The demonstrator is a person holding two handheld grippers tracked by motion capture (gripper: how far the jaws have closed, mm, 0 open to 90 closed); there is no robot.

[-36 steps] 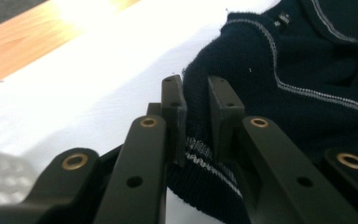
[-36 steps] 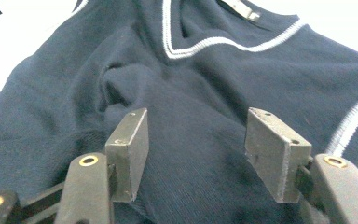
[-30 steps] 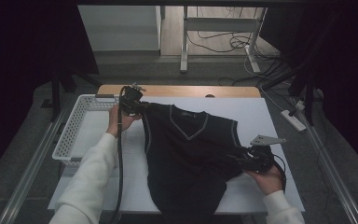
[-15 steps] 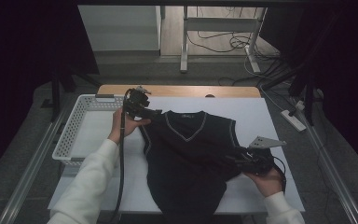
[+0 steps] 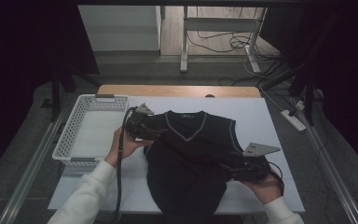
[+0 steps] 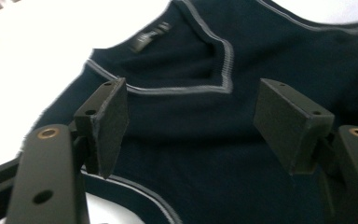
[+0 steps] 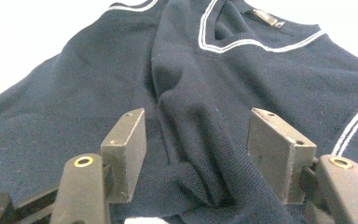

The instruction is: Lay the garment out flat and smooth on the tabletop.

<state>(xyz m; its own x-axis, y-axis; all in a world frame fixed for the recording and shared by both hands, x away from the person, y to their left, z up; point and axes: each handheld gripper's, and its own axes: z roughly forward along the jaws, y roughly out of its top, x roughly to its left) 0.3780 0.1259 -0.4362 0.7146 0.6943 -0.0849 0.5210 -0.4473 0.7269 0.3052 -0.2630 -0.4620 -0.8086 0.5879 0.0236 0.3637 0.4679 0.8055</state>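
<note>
the dark vest [image 5: 191,158] is lying flat on the white table [image 5: 270,116], neckline pointing away from the person. the left gripper [image 6: 191,121] is hovering released at its shoulder, jaws having just been opening with nothing pinched. the right gripper [image 7: 196,154] is straddling a fold at the side hem, pads apart. a white basket [image 5: 81,128] is sitting beside.

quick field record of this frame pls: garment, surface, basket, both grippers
garment: dark sleeveless V-neck vest, pale trim at neck and armholes, lying flat, neck toward the far edge
surface: white board on the table
basket: white mesh basket, left of the vest
left gripper: at the vest's left shoulder; jaws have just opened, pads clear of the cloth
right gripper: at the vest's right side; jaws open, a raised fold of cloth between them, pads not pressing
</note>
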